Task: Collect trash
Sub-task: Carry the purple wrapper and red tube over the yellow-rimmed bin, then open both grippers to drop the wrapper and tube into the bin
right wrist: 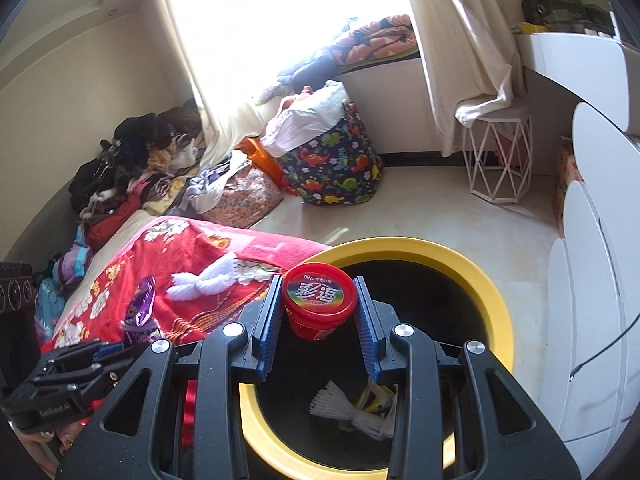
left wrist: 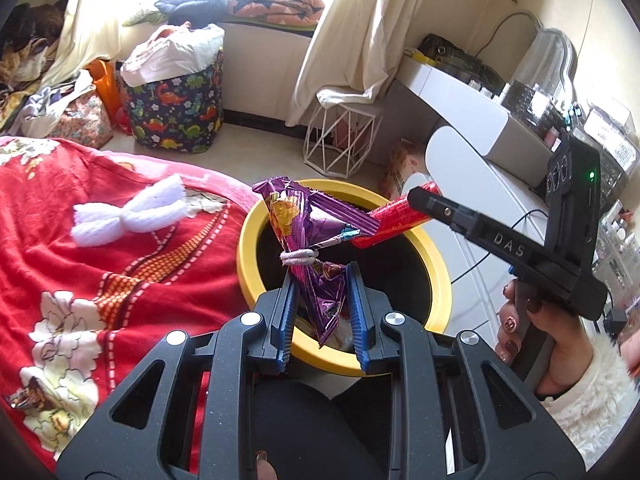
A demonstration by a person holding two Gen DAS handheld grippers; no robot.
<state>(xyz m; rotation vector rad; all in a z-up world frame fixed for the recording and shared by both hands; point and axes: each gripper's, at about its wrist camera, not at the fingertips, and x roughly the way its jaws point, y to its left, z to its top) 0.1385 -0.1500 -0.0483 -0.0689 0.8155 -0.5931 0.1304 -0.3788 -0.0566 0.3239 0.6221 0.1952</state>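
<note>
Both grippers over the yellow bin [left wrist: 438, 276], held there for dropping. Left gripper [left wrist: 322, 280] pinches the purple wrapper's [left wrist: 316, 220] tail. Right gripper [right wrist: 318, 300] clamps a red tub [right wrist: 319, 306] by its sides above the bin's mouth. White bow [left wrist: 128, 216] lies on the red blanket [left wrist: 100, 280], uncollected.

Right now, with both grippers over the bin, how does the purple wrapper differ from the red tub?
The purple wrapper is thin, crinkled foil cinched by a hair tie; the red tub is a rigid round container with a printed lid. The wrapper sits in the left gripper; the tub in the right gripper. The wrapper's lower end hangs loose between the fingers; the tub is clamped across its sides. Both are held over the yellow bin.
</note>
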